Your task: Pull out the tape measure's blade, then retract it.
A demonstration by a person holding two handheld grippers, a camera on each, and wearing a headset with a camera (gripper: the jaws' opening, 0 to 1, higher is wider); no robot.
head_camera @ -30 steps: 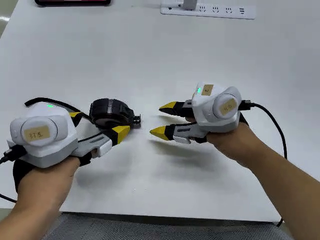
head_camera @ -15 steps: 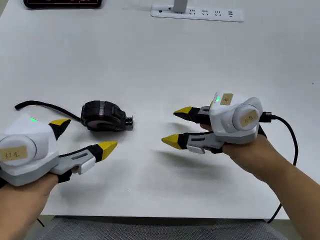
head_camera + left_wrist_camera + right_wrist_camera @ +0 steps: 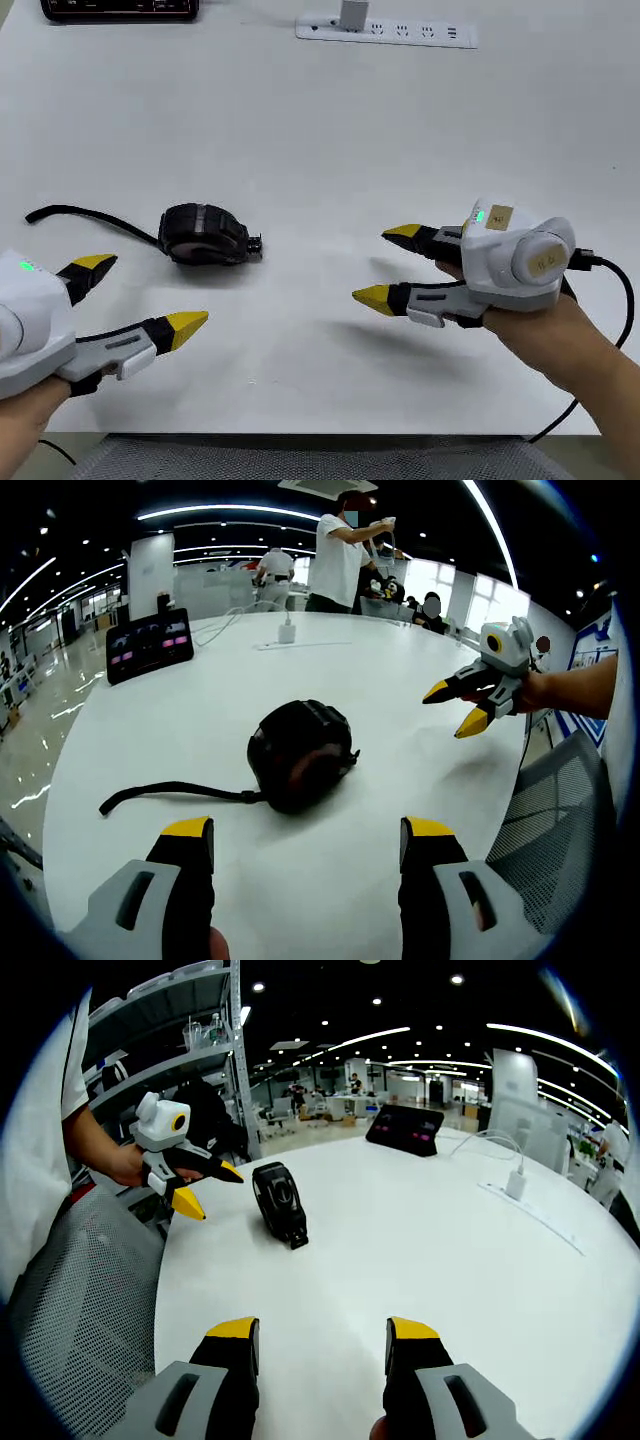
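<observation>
A black tape measure point(image 3: 205, 234) lies on the white table point(image 3: 300, 130), its blade tip facing right and a black wrist strap point(image 3: 85, 216) trailing left. The blade is inside the case. My left gripper point(image 3: 140, 292) is open at the lower left, near the table's front edge, a short way in front of the tape measure point(image 3: 298, 752). My right gripper point(image 3: 388, 264) is open at the right, apart from the tape measure point(image 3: 280, 1201), jaws pointing left toward it. Neither gripper holds anything.
A white power strip point(image 3: 385, 30) lies at the far edge, with a charger plugged in. A dark tablet point(image 3: 118, 9) sits at the far left. The right gripper's cable point(image 3: 615, 300) runs off the table's right front. A mesh chair point(image 3: 80, 1310) stands by the table.
My left gripper has let go of the tape measure and pulled back toward the front left. My right gripper has drawn away to the right. The tape measure now lies free.
</observation>
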